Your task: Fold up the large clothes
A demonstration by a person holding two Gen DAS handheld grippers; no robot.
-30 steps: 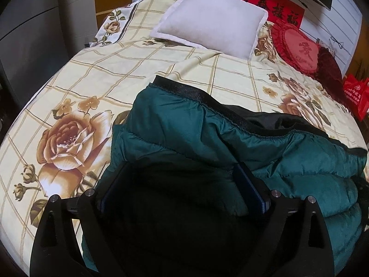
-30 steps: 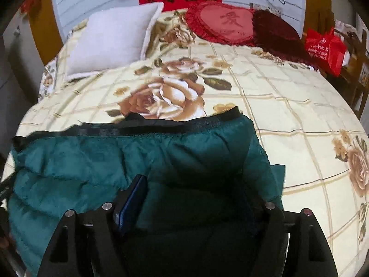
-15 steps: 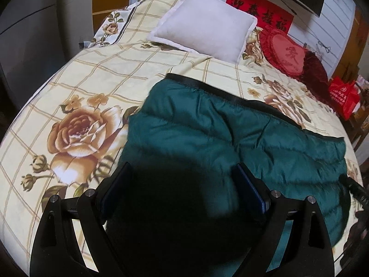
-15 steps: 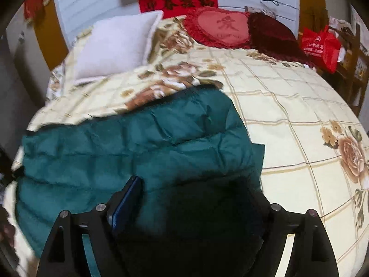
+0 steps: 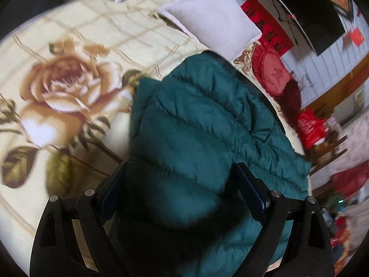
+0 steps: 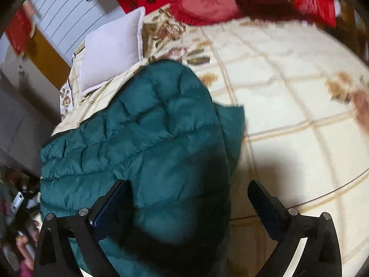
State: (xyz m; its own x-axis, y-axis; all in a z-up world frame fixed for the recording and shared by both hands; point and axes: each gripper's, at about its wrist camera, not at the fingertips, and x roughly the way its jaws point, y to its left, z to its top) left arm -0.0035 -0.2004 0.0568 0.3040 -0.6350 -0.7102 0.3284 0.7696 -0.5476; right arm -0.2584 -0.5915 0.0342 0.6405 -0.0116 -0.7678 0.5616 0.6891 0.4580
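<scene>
A dark green puffer jacket [image 5: 196,127] lies folded on the bed, its quilted side up. My left gripper [image 5: 181,168] hangs just over its near part, jaws wide, with the padded cloth filling the gap between the fingers; nothing looks pinched. In the right wrist view the jacket [image 6: 143,138] spreads to the left. The jaws of my right gripper [image 6: 189,183] are opening. Its left finger is over the jacket's edge and its right finger is over bare sheet. The near end of the jacket is hidden in shadow under both grippers.
The bed has a cream checked sheet with large roses [image 5: 69,46]. A white pillow [image 5: 214,16] and a red heart cushion [image 5: 272,73] lie near the headboard. A red bag [image 5: 311,124] stands beside the bed. Open sheet [image 6: 288,92] stretches right of the jacket.
The raised fold of the jacket has come down flat, hiding the black lining. Both views have tilted. The right jaws have spread, and its right finger now stands off the jacket.
</scene>
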